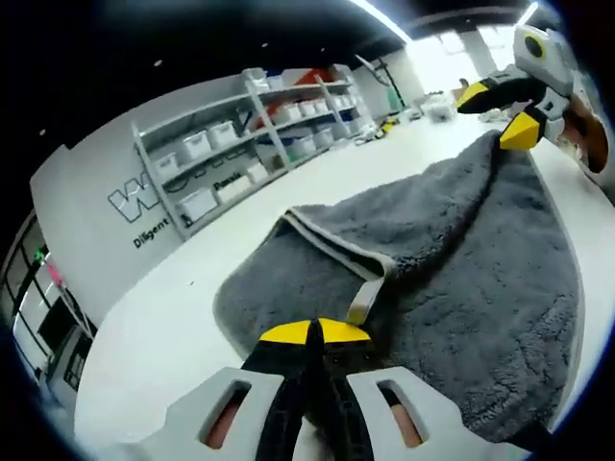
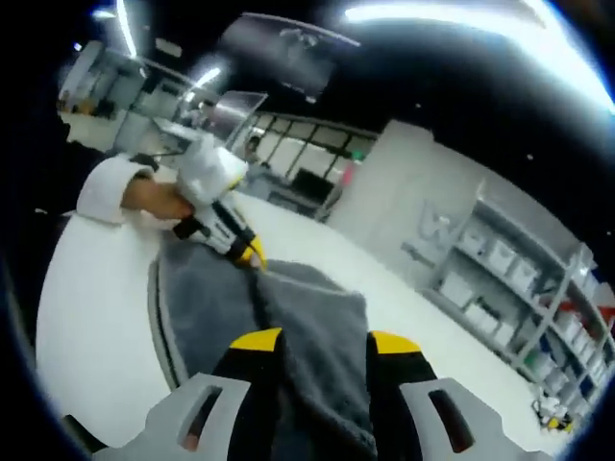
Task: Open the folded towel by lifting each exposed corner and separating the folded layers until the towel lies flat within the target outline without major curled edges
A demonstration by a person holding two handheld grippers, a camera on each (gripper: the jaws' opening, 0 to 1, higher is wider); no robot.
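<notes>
A thick grey towel point(image 1: 461, 269) lies partly folded on the white table point(image 1: 183, 317), with a pale hem and a small tag point(image 1: 360, 303) on the turned-over flap. My left gripper point(image 1: 313, 332) is shut on the near edge of the towel, yellow tips together. My right gripper point(image 1: 500, 112) sits at the far corner. In the right gripper view its jaws stand a little apart, and the towel point(image 2: 317, 327) fills the gap between them at the right gripper point(image 2: 325, 341). Across the cloth, the left gripper point(image 2: 255, 254) pinches the opposite corner.
A person's hand point(image 2: 154, 197) and white sleeve point(image 2: 106, 187) hold the left gripper. Grey shelves with white bins point(image 1: 240, 144) stand along the wall beyond the table point(image 2: 86, 317). More shelving point(image 2: 509, 269) shows at the right.
</notes>
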